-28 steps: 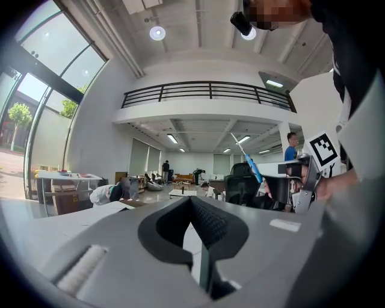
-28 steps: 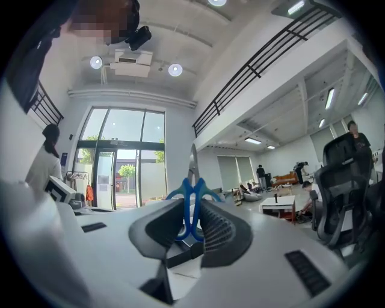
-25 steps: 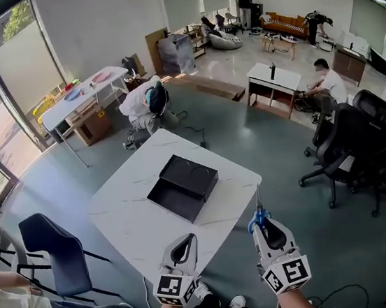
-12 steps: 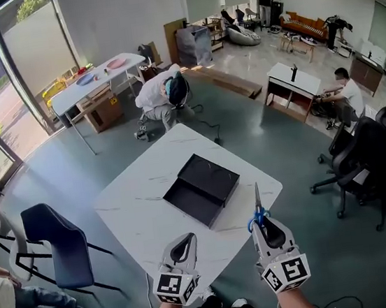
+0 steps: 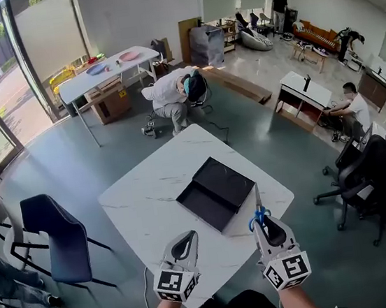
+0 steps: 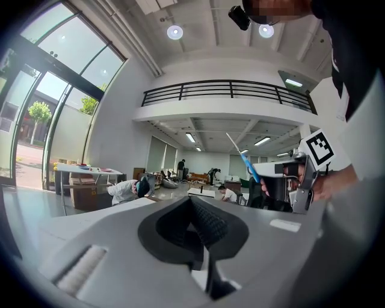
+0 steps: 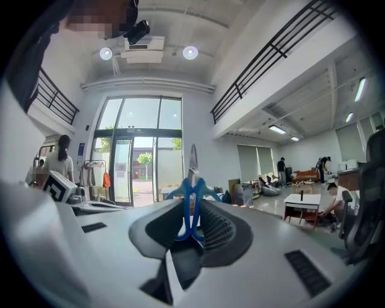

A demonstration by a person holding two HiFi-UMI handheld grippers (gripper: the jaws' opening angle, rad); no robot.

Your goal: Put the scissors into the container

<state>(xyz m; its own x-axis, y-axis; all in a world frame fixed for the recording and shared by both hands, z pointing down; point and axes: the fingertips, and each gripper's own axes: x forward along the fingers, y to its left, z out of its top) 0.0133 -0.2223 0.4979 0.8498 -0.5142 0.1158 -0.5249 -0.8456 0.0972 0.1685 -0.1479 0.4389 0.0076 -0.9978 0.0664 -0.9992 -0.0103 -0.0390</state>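
Right tongs: clamped on the handles of blue-handled metal scissors, blades sticking out beyond the tips.
Left tongs: closed together, empty.
Black open rectangular container: on white marble desk, ahead of the scissors.

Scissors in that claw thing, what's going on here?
A person holds a gripper in each hand. The right gripper is clamped on the blue handles of the scissors, with the blades pointing away from the person. The left gripper is shut and holds nothing. A black container lies open on the white table just ahead. The scissors are not in it yet.
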